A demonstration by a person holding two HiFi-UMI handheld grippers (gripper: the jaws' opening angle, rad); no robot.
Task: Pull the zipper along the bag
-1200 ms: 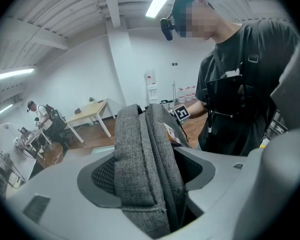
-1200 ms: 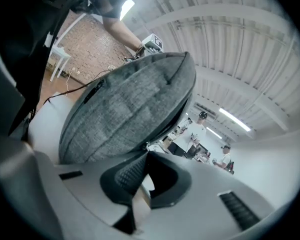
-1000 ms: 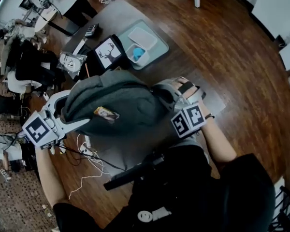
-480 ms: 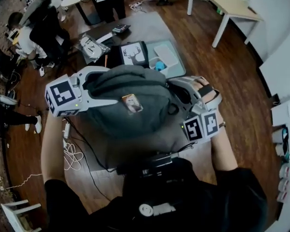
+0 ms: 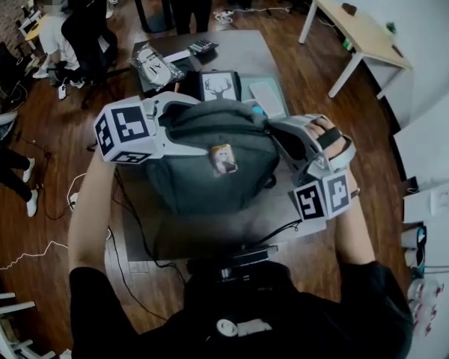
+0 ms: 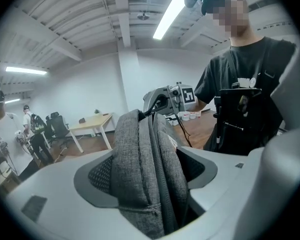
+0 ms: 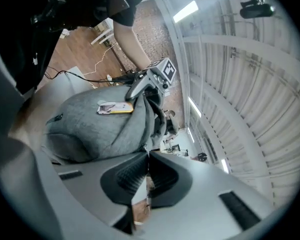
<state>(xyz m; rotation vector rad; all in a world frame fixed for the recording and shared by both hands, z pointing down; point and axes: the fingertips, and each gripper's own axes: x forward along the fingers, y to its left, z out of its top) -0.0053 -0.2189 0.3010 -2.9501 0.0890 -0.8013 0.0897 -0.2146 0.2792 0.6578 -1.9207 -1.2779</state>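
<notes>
A grey backpack (image 5: 209,178) stands propped on the table (image 5: 209,229), zipper edge up. The left gripper (image 6: 152,184) pinches a thick fold of it as an anchor. The right gripper (image 7: 146,156), jaws pressed together at the opposite end, likely holds the zipper pull, too small to confirm.

The left gripper (image 5: 181,124) is held out in front of the chest on a bare left forearm (image 5: 86,208), its fingers (image 6: 97,179) spread wide and clamped on a thick fold of the bag (image 5: 202,178). The right gripper (image 5: 273,131), gripped by the right hand (image 5: 325,142), points inward toward the left one, its fingers (image 7: 127,176) pressed together on the dark zipper pull (image 6: 159,103)
</notes>
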